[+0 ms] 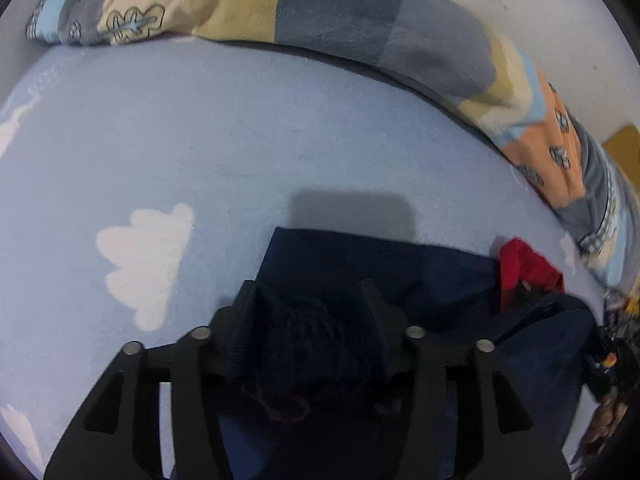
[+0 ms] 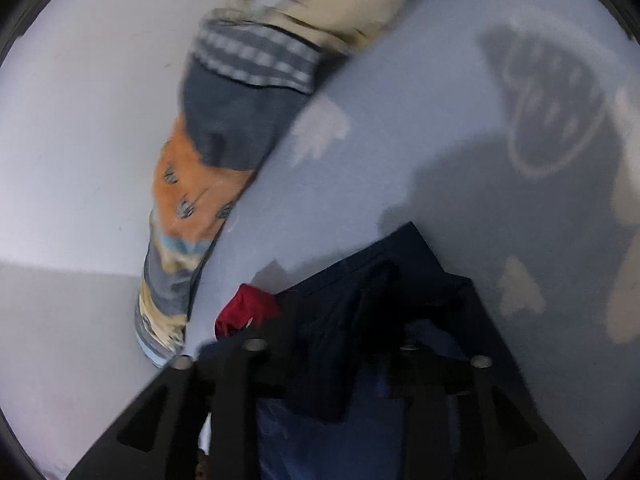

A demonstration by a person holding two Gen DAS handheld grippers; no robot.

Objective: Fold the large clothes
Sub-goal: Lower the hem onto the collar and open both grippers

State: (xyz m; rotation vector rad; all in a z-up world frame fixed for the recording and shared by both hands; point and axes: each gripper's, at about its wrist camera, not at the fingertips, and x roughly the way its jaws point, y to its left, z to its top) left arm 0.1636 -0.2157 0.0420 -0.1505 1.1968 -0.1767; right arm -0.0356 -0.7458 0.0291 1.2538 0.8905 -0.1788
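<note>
Left tongs stand partly spread over a blue bedsheet, a bunched fold of navy garment lying between the fingers; whether the pads press it cannot be told. Right tongs, blurred, also stand partly spread with navy cloth between them, grip unclear. The garment spreads flat just beyond both tips, red lining showing at one side. Further out, white clouds dot the sheet, and a patchwork blanket lies along its far edge.
</note>
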